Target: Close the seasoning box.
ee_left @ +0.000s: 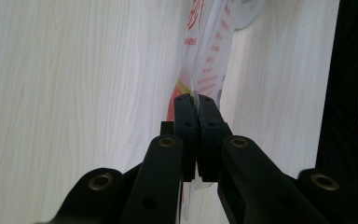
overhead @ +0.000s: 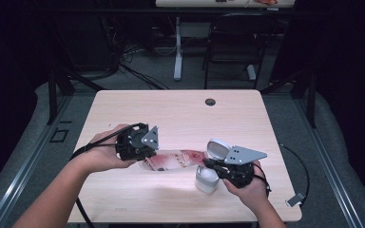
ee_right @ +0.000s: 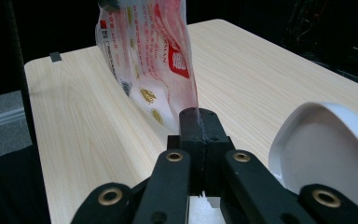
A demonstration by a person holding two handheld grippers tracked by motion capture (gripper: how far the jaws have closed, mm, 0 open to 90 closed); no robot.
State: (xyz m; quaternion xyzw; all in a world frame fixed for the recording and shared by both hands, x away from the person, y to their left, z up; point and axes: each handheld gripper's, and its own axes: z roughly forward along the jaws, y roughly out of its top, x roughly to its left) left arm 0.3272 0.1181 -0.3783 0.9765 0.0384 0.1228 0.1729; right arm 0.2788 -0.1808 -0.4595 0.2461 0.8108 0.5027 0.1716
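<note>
A clear plastic bag with red print (overhead: 173,160) stretches between my two grippers just above the wooden table (overhead: 180,114). My left gripper (overhead: 145,156) is shut on the bag's left end; in the left gripper view its jaws (ee_left: 193,100) pinch the bag (ee_left: 209,60) edge. My right gripper (overhead: 208,164) is shut on the bag's right end; the right gripper view has its jaws (ee_right: 198,114) closed on the bag's (ee_right: 149,51) lower corner. A white round container (overhead: 206,179) stands open below the right gripper, its lid (overhead: 217,148) tipped up behind.
The white lid (ee_right: 326,140) rises close on the right of the right gripper view. A cable hole (overhead: 210,101) sits near the table's far edge. A dark chair (overhead: 233,42) and a desk leg (overhead: 177,47) stand beyond the table. A cable (overhead: 299,166) loops off the right edge.
</note>
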